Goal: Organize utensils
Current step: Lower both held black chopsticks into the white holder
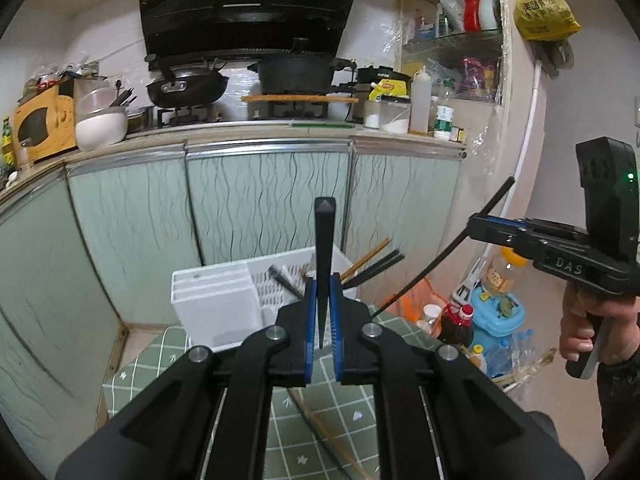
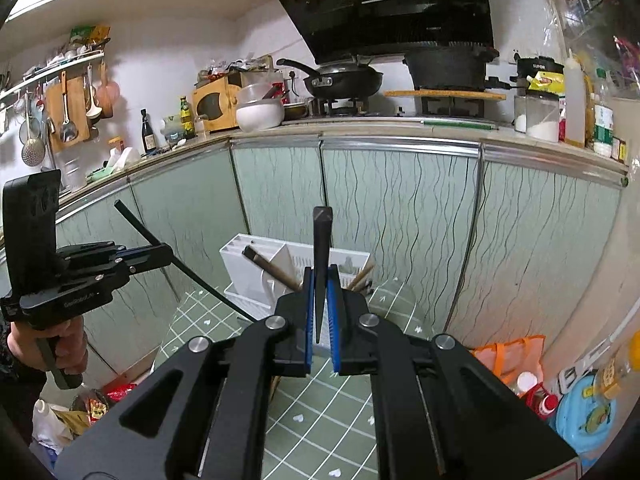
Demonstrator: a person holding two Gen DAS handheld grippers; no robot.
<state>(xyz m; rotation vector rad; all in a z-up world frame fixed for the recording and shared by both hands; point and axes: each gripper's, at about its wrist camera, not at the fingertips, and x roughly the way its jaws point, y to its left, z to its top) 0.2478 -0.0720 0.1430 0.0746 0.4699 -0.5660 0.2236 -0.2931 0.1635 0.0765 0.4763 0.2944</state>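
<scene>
Over the green checked tablecloth (image 1: 152, 364), from the left wrist camera: left gripper (image 1: 323, 320) clenched on one black chopstick (image 1: 323, 256), blue pads pressed to its lower half, thick square end up, thin tip down between the pads. Held near upright, probably so the tip can drop straight into the white utensil holder (image 1: 224, 300) just beyond. Holder already stocked: wooden and dark chopsticks (image 1: 376, 262) leaning out of the slotted basket side, flat slots on the near-left side bare. One more wooden chopstick (image 1: 324, 432) lying on the cloth below the gripper, not yet collected. Off to the right, well apart, right gripper (image 1: 474, 230) in a hand (image 1: 592, 328), pinching a second black chopstick (image 1: 448, 258) mid-length, slanted.

From the right wrist camera: right gripper (image 2: 322, 320) likewise closed on its black chopstick (image 2: 321, 264), standing nearly vertical in the pads. White utensil holder (image 2: 256, 268) straight ahead on the tablecloth (image 2: 316, 404), a brown-handled utensil (image 2: 272, 268) leaning inside. At left, left gripper (image 2: 168, 259) with its chopstick (image 2: 176, 258) crossing the jaws on a slant. Both sticks raised clear above the holder's rim, seemingly ready for lowering in.
</scene>
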